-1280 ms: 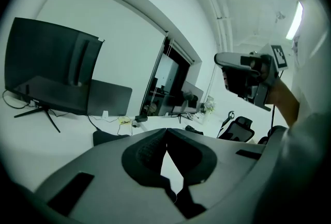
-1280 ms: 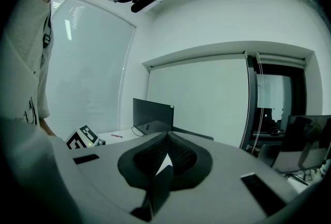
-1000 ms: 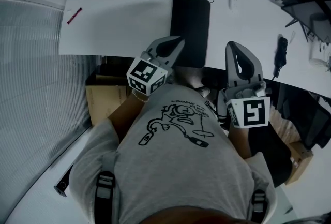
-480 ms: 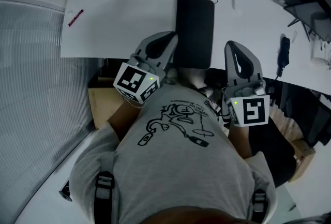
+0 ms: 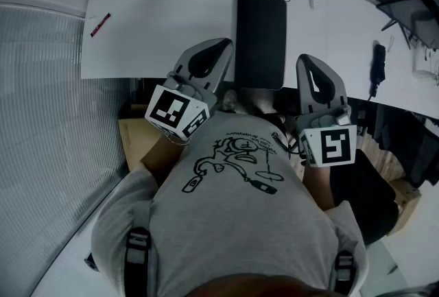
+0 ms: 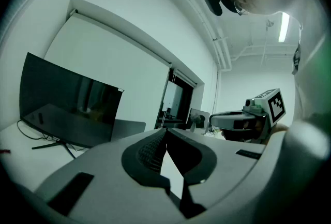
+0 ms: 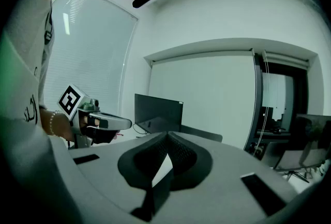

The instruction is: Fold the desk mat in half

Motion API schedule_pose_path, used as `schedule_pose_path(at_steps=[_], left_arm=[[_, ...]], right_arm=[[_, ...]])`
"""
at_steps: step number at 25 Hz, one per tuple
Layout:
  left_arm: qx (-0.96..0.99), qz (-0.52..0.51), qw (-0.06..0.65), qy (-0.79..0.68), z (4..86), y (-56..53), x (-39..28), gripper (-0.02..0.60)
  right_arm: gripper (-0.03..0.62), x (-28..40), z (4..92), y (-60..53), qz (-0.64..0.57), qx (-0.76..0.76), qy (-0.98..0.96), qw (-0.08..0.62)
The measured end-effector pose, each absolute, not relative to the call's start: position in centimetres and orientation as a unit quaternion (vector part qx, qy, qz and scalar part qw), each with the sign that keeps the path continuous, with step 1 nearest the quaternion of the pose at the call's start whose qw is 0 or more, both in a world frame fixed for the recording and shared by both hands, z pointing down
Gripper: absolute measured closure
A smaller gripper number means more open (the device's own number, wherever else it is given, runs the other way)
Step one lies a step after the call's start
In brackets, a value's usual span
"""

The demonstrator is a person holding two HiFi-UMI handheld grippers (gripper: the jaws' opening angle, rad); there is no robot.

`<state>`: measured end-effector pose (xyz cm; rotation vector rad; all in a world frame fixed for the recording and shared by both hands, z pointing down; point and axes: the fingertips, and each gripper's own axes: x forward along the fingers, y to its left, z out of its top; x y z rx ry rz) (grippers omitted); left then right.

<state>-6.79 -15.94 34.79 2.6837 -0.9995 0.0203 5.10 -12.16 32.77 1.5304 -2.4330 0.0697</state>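
I see the black desk mat point(image 5: 260, 38) flat on the white desk point(image 5: 158, 28), long axis running from its near edge to its far edge, left gripper point(image 6: 165, 135) and right gripper point(image 7: 166, 137) jaws pressed together, empty

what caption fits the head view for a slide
Left hand-held gripper and right hand-held gripper, both shut, before the black desk mat

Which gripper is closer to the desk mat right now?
Left. In the head view the left gripper sits just off the left edge of the desk mat, near its front corner; the right gripper is off the right edge with a wider gap.
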Motion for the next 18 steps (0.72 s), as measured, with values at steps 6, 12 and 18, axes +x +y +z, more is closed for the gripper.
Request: schedule_pose_path(at_steps=[6, 12, 18], left_arm=[[0.926, 0.001, 0.14, -0.349, 34.5, -15.8, -7.7, 0.56], [0.927, -0.004, 0.144, -0.347, 34.6, -15.7, -7.9, 0.56], [0.927, -0.008, 0.146, -0.344, 34.5, -15.6, -7.7, 0.56]], right_arm=[[0.589, 4.3, 32.6, -12.0, 0.021, 0.528, -0.838, 0.138], [0.589, 4.0, 32.3, -12.0, 0.022, 0.535, -0.834, 0.129], [0.589, 4.4, 32.7, -11.7, 0.029, 0.539, -0.83, 0.139]])
